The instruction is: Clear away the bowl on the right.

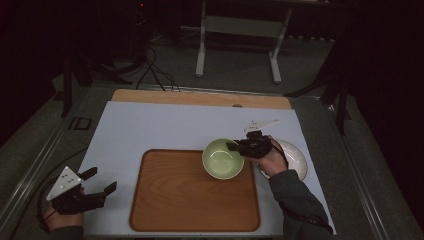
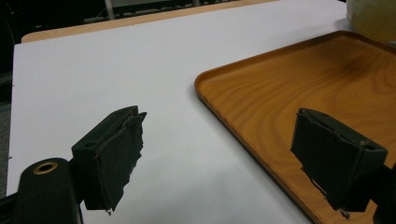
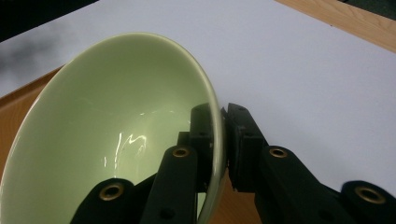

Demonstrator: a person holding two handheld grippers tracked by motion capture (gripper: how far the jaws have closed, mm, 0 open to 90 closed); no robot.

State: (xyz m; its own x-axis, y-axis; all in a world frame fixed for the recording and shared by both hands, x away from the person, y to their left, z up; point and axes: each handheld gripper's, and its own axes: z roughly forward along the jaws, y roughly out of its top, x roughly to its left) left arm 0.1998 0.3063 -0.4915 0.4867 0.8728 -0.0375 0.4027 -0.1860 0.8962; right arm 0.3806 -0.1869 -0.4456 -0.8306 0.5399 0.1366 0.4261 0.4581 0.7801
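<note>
Dim high view, dark surroundings; glare inside bowl point(image 3: 116, 140); near fingers soft.

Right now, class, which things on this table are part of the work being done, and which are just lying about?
In the work:
- green bowl, clamped at its rim by the right gripper
- wooden tray, which the bowl is over

Lying about:
- white plate, right of the tray
- left gripper, open, idle beside the tray
</note>
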